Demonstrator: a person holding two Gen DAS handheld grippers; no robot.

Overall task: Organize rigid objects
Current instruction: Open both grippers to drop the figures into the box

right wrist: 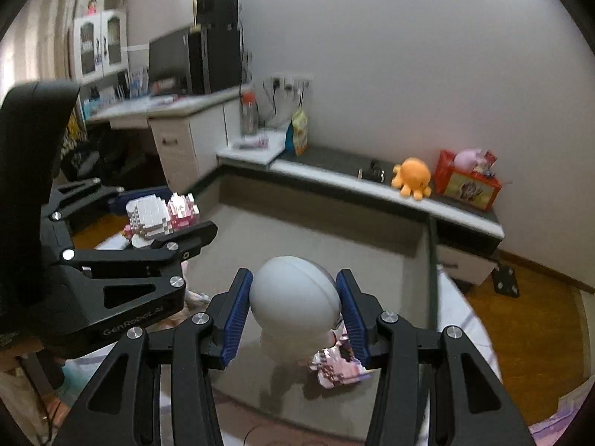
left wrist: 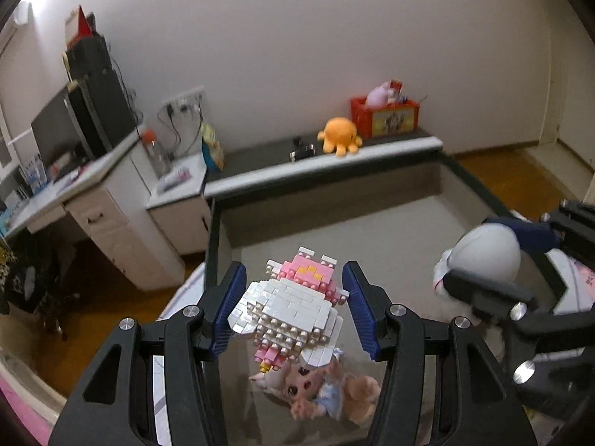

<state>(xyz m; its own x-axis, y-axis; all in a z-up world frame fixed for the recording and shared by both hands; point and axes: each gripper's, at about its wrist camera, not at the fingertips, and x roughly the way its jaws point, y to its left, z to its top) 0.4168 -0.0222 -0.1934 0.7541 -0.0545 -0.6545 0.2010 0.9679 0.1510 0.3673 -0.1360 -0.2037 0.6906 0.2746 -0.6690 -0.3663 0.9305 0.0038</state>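
My left gripper [left wrist: 294,269] is shut on a pink and white brick-built figure [left wrist: 286,308], which its blue pads clamp from both sides. It hangs over a grey open box [left wrist: 334,204]. A doll in a blue dress [left wrist: 316,386] lies on the box floor below it. My right gripper [right wrist: 294,277] is shut on a white figure with a round head [right wrist: 293,297], the pads pressing on the head. Under it lies a pink printed pack [right wrist: 340,368]. Each view shows the other gripper: the right gripper [left wrist: 479,251] at the right, the left gripper [right wrist: 163,215] at the left, side by side.
Behind the box runs a low ledge [left wrist: 260,156] bearing an orange octopus plush [left wrist: 340,135], a red crate [left wrist: 386,113] with soft toys and small dark items. A white desk [left wrist: 111,200] with a monitor stands at the left. Wooden floor [right wrist: 528,316] lies to the right.
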